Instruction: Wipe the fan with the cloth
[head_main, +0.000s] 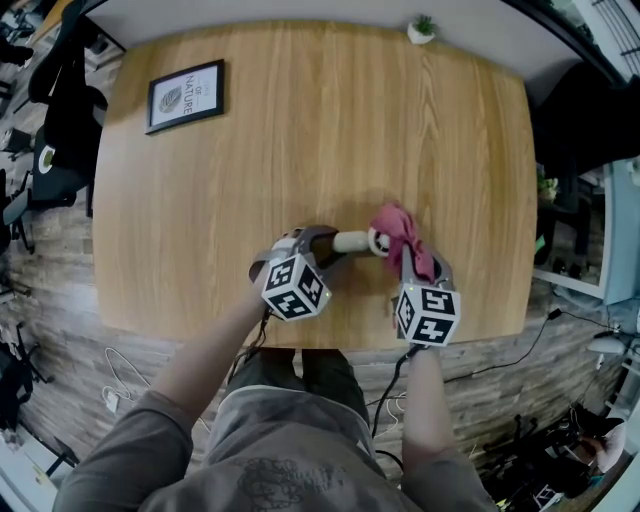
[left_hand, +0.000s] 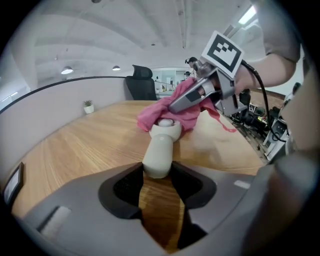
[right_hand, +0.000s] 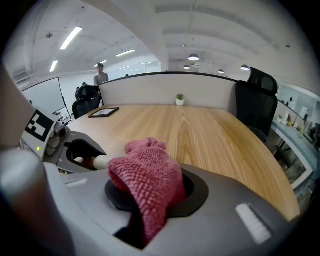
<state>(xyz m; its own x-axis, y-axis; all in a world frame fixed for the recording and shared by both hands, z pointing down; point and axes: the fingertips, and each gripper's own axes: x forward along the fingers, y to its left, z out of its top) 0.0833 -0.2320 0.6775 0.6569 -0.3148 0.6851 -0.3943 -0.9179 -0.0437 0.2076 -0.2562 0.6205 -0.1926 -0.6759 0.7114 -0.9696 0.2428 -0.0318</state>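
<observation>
So the left gripper (left_hand: 159, 176) has its half-open jaws clamped on the handle of the small white plastic fan (left_hand: 161, 149), while the right gripper (right_hand: 150, 202) pinches a pink knitted cloth (right_hand: 147, 180) bunched against the fan's head just past them.

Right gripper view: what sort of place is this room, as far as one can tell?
Probably an open-plan office. A black office chair stands by a large wooden table with a low partition along its far edge, and strip lights run across the ceiling.
</observation>
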